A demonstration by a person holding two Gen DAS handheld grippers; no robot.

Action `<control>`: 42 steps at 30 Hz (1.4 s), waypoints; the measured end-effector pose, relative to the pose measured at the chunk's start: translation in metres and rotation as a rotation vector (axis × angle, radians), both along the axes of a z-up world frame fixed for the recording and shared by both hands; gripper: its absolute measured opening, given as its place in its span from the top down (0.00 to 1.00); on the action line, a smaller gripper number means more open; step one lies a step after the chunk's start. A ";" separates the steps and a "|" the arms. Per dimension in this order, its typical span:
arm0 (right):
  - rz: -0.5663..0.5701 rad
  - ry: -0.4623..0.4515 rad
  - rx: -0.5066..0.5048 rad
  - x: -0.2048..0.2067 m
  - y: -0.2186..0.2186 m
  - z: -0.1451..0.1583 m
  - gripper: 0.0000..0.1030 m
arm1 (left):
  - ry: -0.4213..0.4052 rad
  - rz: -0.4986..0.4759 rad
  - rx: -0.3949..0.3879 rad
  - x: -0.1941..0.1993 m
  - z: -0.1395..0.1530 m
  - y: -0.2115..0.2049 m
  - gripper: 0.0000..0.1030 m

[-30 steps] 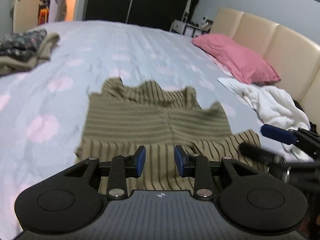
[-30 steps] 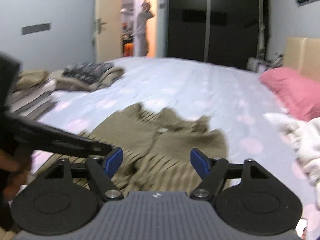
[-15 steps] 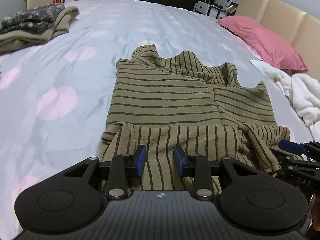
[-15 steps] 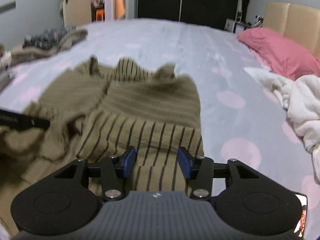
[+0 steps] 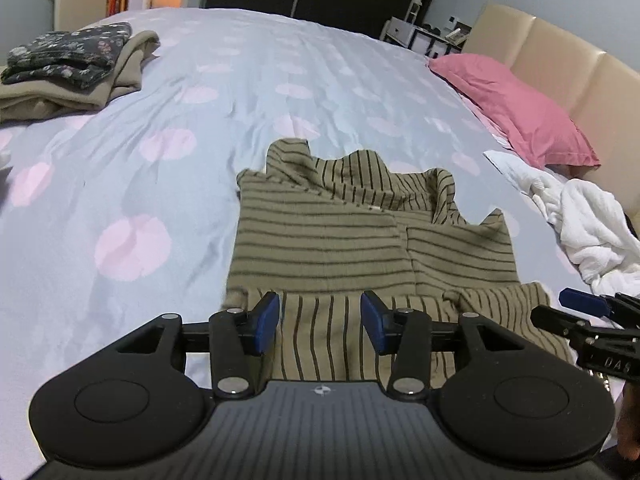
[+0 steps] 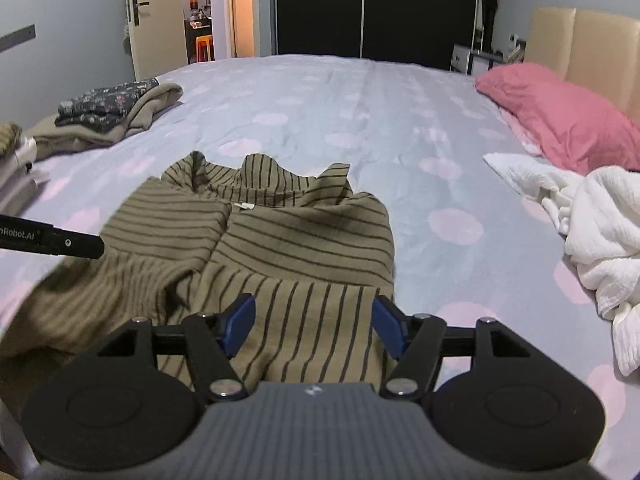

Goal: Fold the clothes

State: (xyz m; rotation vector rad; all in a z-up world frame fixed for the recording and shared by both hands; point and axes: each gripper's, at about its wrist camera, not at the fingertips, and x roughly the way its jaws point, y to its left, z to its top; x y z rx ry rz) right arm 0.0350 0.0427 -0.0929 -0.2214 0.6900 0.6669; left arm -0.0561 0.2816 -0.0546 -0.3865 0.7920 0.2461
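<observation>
An olive shirt with dark stripes lies partly folded on the lilac bedsheet, collar away from me. Its near edge, where the stripes run lengthwise, lies under both grippers. My left gripper hovers over the left part of that edge, jaws opening, with cloth showing between the blue pads but not pinched. My right gripper is over the right part of the shirt, jaws also opening, pads clear of the cloth. Each gripper shows at the edge of the other's view: the right gripper, the left gripper.
A stack of folded clothes sits at the far left of the bed. A pink pillow and a crumpled white garment lie at the right by the beige headboard. Bare sheet stretches beyond the shirt.
Both pairs of jaws stand wider apart than half a second ago. Both grippers have drawn back toward the shirt's near edge, and the shirt now lies still on the bed.
</observation>
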 end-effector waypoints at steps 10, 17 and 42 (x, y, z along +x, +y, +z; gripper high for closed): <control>0.130 0.145 -0.010 0.081 0.011 0.019 0.34 | 0.075 -0.137 0.021 0.062 0.006 0.048 0.48; 0.240 0.187 -0.138 0.141 0.044 -0.004 0.30 | 0.135 -0.233 0.077 0.107 -0.022 0.062 0.48; 0.327 0.218 -0.097 0.200 0.109 -0.036 0.89 | 0.005 -0.291 -0.017 0.169 -0.042 0.084 0.89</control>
